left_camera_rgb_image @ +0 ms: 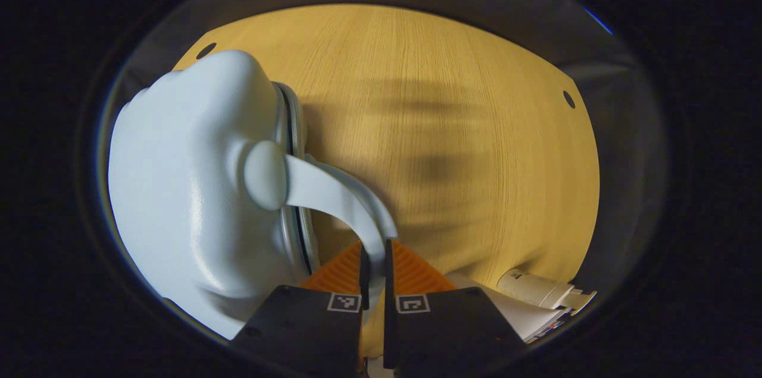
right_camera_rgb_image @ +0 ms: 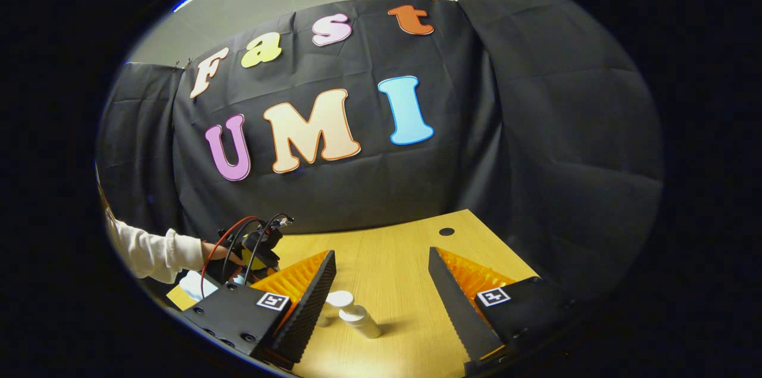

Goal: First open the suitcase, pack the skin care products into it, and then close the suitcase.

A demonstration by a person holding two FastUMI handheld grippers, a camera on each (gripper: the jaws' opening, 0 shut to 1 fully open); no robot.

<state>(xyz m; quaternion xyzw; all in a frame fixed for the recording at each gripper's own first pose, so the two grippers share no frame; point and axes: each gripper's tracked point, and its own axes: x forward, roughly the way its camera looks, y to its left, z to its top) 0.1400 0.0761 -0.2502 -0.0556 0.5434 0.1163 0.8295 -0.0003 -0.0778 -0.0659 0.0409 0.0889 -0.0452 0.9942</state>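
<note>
Left gripper view: suitcase [left_camera_rgb_image: 190, 187] edge-cropped.

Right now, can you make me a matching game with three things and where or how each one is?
Things:
1. suitcase handle
2. white bottles
3. right gripper

States:
A. open wide
B. resting on the wooden table
C. pinched by the fingers of the left gripper

Pairs: 1-C, 2-B, 3-A
</note>
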